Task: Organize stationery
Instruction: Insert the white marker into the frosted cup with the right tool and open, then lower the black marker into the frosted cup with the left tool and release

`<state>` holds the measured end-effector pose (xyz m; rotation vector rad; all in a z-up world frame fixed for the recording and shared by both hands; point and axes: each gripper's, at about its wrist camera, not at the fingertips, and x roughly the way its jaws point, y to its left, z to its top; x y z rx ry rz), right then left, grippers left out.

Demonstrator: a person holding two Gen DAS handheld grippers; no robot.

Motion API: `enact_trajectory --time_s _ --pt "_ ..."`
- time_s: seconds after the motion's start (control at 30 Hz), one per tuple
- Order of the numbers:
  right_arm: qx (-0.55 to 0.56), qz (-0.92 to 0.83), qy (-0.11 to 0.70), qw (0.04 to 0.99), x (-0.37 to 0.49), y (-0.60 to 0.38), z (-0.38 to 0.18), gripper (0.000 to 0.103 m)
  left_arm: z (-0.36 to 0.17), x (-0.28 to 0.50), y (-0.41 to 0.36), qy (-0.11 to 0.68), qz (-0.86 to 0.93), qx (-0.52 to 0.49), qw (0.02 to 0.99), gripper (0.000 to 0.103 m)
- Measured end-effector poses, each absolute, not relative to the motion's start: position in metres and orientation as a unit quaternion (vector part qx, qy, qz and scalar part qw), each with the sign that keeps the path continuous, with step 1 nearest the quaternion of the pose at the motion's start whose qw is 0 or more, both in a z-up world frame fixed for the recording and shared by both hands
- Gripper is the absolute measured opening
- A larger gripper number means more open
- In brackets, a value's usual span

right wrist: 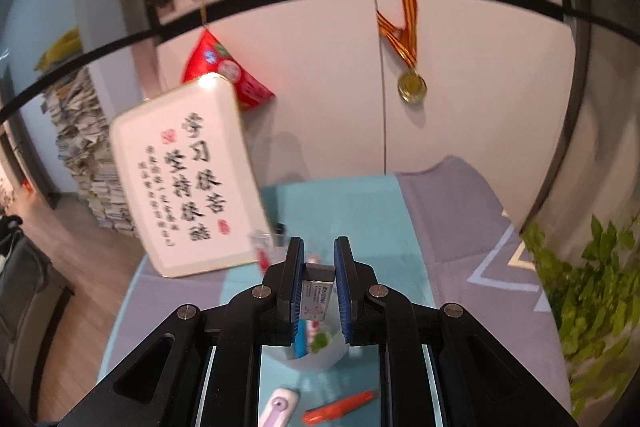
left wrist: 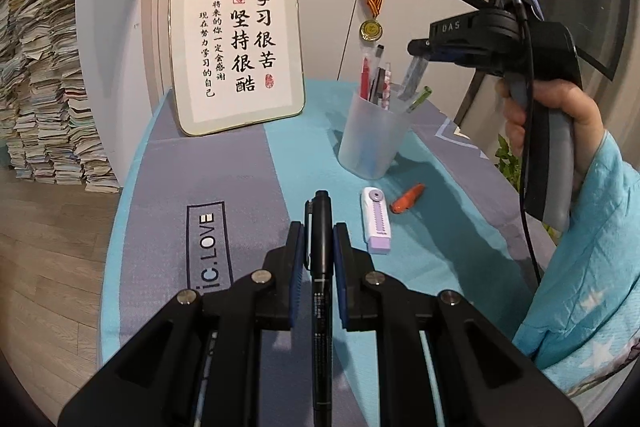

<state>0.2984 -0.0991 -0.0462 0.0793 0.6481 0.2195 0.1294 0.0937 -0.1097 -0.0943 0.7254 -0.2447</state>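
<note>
black slim marker [left wrist: 321, 267], frosted plastic cup [left wrist: 370, 135]

Black marker [left wrist: 321, 251], lilac-and-white eraser [left wrist: 375, 219], orange, perhaps carrot-shaped, pen [left wrist: 407, 203]

Even indoor light; right view blurred, perhaps motion, edges warped.

cup [left wrist: 370, 135]: 1 | black marker [left wrist: 321, 251]: 1 | eraser [left wrist: 376, 221]: 1 (lilac)
</note>
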Motion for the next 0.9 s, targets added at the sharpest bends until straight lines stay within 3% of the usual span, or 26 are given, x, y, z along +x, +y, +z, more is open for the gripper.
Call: enact_trajectory --time_s 0.37,0.67,0.83,0.9 --pt "0.022 0.115 0.353 0.928 0.309 -0.095 -0.064 0.016 -0.111 0.139 0.087 0.358 -0.130 -0.046 0.924 0.013" --pt "0.059 0.150 0.368 0.916 0.266 -0.116 -0.060 0.020 -0.093 0.137 0.085 0.336 -0.136 -0.056 0.930 0.013" --pt "0.067 0.154 0.364 0.916 0.223 -0.134 -0.065 0.048 -0.079 0.137 0.073 0.320 -0.146 -0.051 0.935 0.013" --pt "0.062 0.151 0.360 0.919 0.211 -0.138 -0.066 0.049 -0.073 0.138 0.067 0.314 -0.149 -0.048 0.936 0.013"
